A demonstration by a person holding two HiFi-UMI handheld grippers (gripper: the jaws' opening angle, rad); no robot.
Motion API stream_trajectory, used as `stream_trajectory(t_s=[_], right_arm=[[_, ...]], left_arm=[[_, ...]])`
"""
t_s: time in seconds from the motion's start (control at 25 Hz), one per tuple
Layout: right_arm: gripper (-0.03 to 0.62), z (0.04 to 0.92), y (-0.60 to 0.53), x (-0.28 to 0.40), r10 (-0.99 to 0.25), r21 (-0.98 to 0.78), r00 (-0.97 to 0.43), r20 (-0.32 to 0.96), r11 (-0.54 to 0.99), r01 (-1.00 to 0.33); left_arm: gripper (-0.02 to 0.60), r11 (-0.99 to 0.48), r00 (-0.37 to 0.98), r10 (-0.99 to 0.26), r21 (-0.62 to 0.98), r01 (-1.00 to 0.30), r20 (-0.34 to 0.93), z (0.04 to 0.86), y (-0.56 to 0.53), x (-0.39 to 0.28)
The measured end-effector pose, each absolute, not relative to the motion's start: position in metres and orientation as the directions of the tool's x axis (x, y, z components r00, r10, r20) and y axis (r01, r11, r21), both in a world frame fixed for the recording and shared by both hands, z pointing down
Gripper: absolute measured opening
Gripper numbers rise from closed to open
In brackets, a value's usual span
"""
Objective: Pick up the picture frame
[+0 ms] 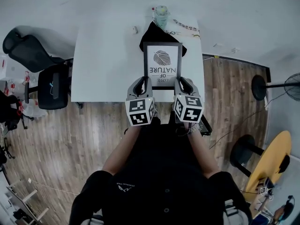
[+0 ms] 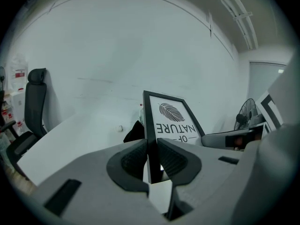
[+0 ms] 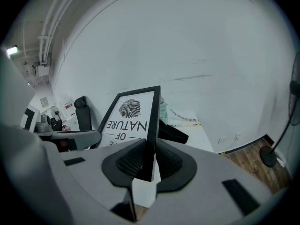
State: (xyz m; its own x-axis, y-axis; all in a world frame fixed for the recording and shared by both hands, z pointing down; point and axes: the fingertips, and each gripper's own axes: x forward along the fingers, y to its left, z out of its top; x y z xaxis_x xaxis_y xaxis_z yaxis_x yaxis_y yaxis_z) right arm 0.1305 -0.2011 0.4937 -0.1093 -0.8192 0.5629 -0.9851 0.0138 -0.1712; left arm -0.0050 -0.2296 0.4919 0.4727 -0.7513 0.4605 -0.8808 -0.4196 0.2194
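Head view shows the black rectangular leaf-print picture frame point(image 1: 162, 62) over the white counter point(image 1: 103, 55), its side rails pinched by fingers point(image 2: 133, 161) of the left gripper point(image 1: 142, 86) and right gripper point(image 1: 183, 85), so raise both hands evenly.

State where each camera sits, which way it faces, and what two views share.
Head view: on the person's head, steeply down at the white table; forearms show.
Left gripper view: on the left hand-held gripper, along its jaws clamping the black rectangular picture frame.
Right gripper view: on the right hand-held gripper, likewise, opposite edge.
Shared: every view shows that frame.
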Motion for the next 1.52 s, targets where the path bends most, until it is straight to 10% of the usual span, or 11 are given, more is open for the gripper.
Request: stream_trajectory(t_s=[1.52], right_arm=[[0.067, 0.283, -0.214, 0.124, -0.995, 0.014, -0.085, 0.055, 0.086, -0.996]], left_arm=[[0.072, -0.468, 0.466, -0.883, 0.030, -0.883, -0.065, 0.286, -0.237, -0.011]])
